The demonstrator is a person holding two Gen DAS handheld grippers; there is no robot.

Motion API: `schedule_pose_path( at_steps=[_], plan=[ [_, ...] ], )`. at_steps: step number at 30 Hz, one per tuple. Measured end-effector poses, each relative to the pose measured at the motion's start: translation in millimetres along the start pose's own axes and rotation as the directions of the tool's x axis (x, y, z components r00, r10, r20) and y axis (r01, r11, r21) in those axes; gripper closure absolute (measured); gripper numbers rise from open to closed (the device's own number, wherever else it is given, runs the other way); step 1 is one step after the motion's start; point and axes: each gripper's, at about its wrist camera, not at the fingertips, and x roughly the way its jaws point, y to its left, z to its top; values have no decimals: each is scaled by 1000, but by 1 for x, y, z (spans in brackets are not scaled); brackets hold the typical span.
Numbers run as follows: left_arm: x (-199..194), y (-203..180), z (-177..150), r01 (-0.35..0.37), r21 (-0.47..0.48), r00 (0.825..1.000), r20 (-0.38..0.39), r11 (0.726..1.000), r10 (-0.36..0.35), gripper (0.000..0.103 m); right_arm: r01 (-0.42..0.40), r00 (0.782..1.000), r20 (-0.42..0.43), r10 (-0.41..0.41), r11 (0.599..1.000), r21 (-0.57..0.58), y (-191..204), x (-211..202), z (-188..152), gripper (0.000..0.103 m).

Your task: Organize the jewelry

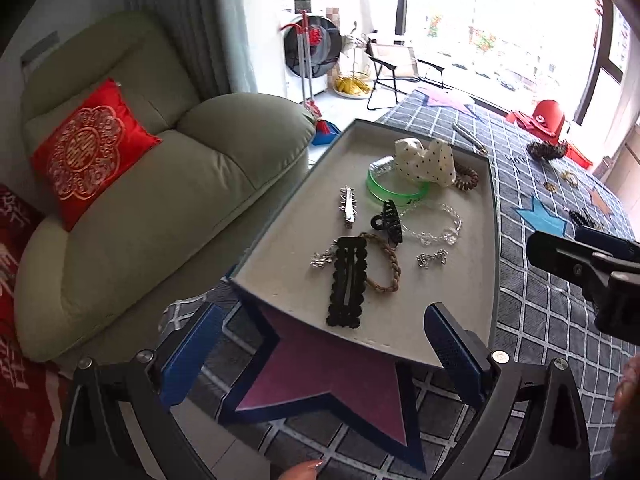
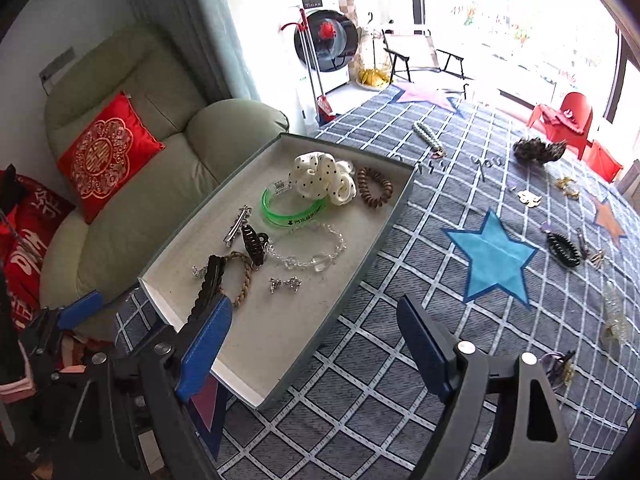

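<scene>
We held both tools released above the star-patterned bedspread (image 2: 400, 360): the left tool (image 1: 324, 356) and right tool (image 2: 316, 344) empty, the grey tray (image 2: 280, 360) at twelve o'clock holding a green bangle (image 2: 292, 210), scrunchie (image 2: 324, 178) and clips; more jewelry lay scattered at two o'clock.

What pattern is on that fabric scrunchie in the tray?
The scrunchie is cream with small black polka dots, clearest in the right wrist view.
</scene>
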Motion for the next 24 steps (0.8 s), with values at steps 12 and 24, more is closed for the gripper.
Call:
schedule_pose_path(
  at_steps=[12, 24],
  plan=[
    [-19, 9, -1, -42, -36, 999, 26, 998, 43, 1, 25, 998, 51, -24, 1000, -12, 7, -20, -4, 13],
    [-25, 10, -3, -54, -37, 998, 35, 998, 55, 1, 32, 998, 58, -31, 999, -15, 10, -24, -4, 13]
  ],
)
